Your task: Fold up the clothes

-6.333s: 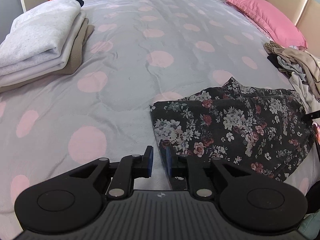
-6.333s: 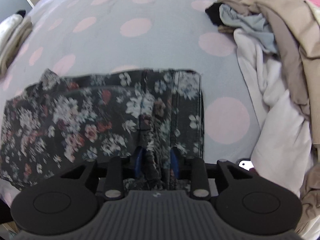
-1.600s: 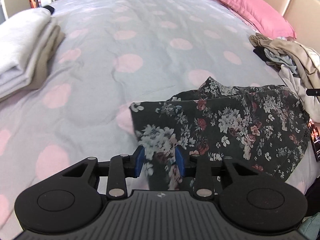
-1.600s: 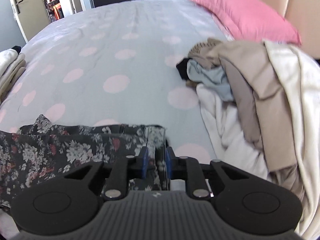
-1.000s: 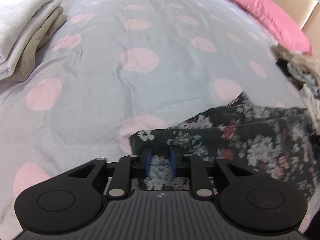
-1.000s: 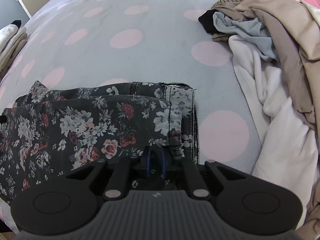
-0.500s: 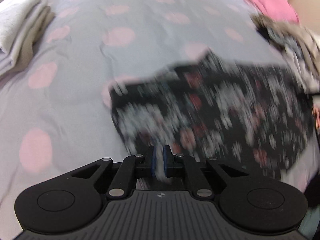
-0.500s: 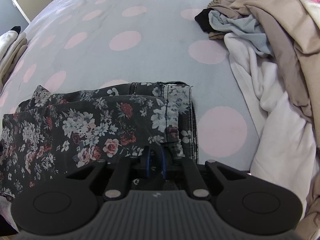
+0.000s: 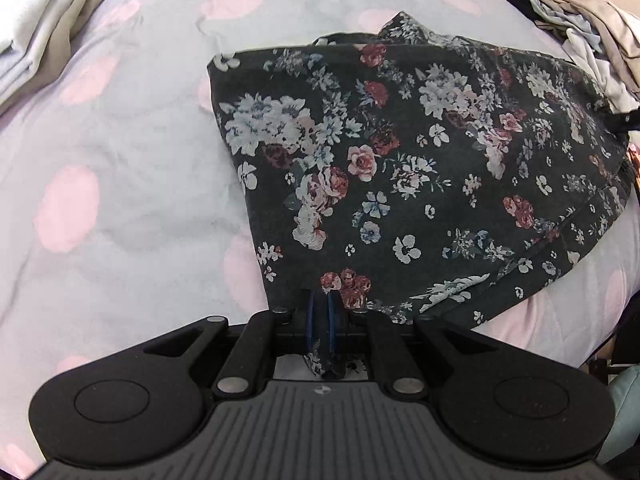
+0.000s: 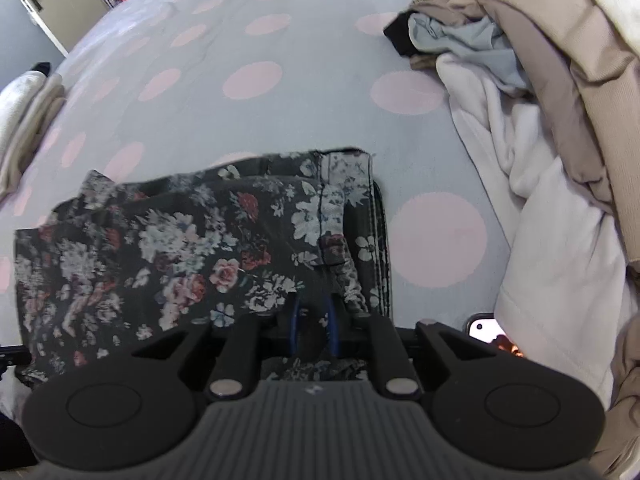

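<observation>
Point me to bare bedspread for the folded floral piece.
Free: the dotted bedspread between the floral garment, the folded stack and the unfolded pile. Crowded: along that pile, close beside the garment.

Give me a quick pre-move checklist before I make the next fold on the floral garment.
1. left gripper pinching the floral garment: ok, jaws shut on its near edge.
2. right gripper grip: not ok, jaws have just been opening, fabric between them.
3. Garment flat: not ok, far edge bunched.
4. Bedspread beyond garment free: ok.
5. Unfolded pile apart from garment: ok.
6. Folded stack undisturbed: ok.
</observation>
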Demonstrator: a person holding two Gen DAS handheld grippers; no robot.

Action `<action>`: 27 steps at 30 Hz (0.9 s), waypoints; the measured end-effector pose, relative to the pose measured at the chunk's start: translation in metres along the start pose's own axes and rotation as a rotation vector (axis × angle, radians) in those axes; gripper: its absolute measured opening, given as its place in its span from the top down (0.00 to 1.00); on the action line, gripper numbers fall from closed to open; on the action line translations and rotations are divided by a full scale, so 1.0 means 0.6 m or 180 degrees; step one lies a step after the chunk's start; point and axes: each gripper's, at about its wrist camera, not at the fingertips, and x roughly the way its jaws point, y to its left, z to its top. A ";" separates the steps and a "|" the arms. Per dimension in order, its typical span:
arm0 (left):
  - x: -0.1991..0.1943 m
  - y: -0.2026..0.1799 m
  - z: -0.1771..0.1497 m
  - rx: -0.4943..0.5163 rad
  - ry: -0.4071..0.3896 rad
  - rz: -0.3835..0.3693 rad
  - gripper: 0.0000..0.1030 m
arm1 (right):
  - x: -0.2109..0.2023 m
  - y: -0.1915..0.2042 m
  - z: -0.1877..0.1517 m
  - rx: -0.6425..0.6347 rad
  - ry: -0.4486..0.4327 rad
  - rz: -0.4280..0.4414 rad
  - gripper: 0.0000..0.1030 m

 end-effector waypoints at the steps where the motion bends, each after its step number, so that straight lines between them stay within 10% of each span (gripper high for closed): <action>1: -0.004 0.001 0.003 -0.0010 -0.0011 -0.0012 0.94 | -0.011 -0.004 0.003 0.0017 -0.0065 0.0043 0.68; 4: -0.027 0.014 0.020 -0.0142 -0.0204 -0.0122 0.86 | -0.038 -0.022 0.014 0.0058 -0.0255 0.0042 0.44; 23: 0.008 0.030 0.074 -0.0168 -0.0266 0.0009 0.78 | 0.070 -0.120 0.004 0.0641 0.0293 0.0454 0.48; 27: 0.015 0.025 0.079 -0.0151 -0.0254 0.0046 0.77 | 0.077 -0.116 0.003 0.0643 0.0280 0.0551 0.66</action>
